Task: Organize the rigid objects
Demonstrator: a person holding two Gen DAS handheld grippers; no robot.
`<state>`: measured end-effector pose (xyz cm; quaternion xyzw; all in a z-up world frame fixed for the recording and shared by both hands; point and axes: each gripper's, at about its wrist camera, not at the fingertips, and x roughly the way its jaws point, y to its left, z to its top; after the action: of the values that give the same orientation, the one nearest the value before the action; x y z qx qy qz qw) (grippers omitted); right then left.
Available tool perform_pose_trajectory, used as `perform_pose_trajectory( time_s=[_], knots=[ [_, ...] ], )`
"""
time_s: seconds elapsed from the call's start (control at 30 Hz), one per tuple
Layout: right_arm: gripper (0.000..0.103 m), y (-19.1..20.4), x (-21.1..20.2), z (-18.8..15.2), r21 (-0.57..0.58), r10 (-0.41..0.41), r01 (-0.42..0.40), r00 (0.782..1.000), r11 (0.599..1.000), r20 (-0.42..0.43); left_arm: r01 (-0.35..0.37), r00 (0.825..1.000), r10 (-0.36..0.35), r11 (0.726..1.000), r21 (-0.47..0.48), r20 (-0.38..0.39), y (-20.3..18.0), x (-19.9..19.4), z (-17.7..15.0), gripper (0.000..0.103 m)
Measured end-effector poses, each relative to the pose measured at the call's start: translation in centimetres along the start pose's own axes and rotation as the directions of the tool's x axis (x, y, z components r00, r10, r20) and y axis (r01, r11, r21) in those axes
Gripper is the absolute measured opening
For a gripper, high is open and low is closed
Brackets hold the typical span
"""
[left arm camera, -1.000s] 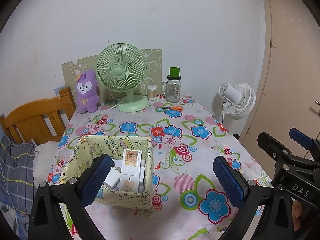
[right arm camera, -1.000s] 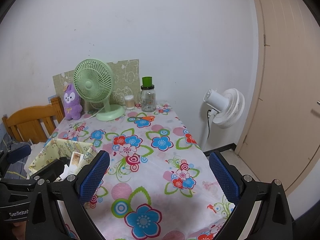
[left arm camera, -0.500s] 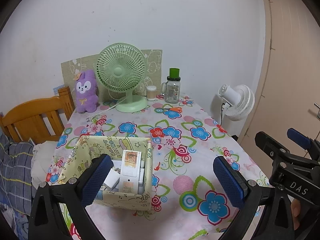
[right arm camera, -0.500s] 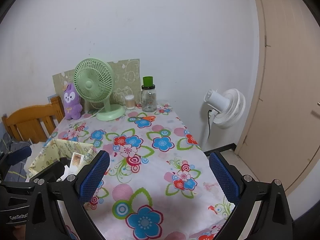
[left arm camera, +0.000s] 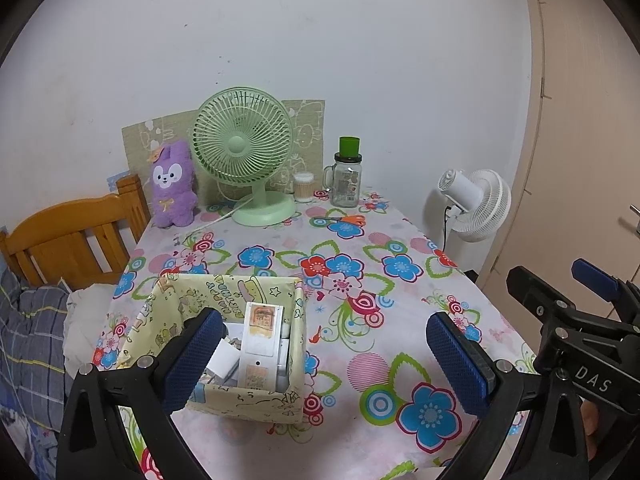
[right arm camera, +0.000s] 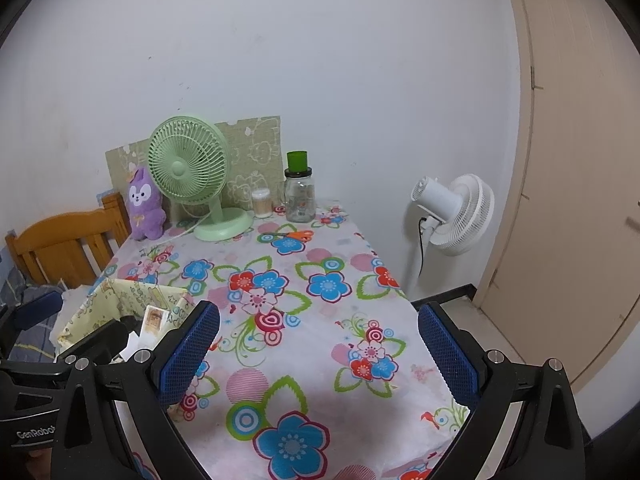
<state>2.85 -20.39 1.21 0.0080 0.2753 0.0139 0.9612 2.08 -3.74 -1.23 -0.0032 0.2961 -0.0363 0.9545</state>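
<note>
A yellow patterned fabric box (left arm camera: 256,398) stands on the near left of the floral table (left arm camera: 360,280) and holds a white carton with orange labels (left arm camera: 260,344) and other white items. It also shows in the right wrist view (right arm camera: 120,292). My left gripper (left arm camera: 326,356) is open and empty, held above the table with its left finger in front of the box. My right gripper (right arm camera: 318,354) is open and empty, to the right of the box above the table's near part. Orange-handled scissors (left arm camera: 346,220) lie at the far side.
At the back stand a green desk fan (left arm camera: 244,152), a purple plush toy (left arm camera: 173,184), a cotton swab jar (left arm camera: 303,187) and a glass jar with a green cup on top (left arm camera: 347,180). A wooden chair (left arm camera: 68,232) is left, a white floor fan (left arm camera: 476,204) and a door right.
Both grippers have drawn back and up slightly from the table, so the view is a little wider. Both stay open and empty.
</note>
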Motion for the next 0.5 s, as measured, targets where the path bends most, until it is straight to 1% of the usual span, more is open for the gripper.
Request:
perform_pose_trajectory(
  time_s=[0.5],
  knots=[
    [0.101, 0.05, 0.11, -0.01, -0.001, 0.011, -0.011, 1.0, 1.0, 0.008, -0.003, 1.0, 0.003, 1.0, -0.004, 0.01, 0.17, -0.14, 0.05, 0.103]
  ],
)
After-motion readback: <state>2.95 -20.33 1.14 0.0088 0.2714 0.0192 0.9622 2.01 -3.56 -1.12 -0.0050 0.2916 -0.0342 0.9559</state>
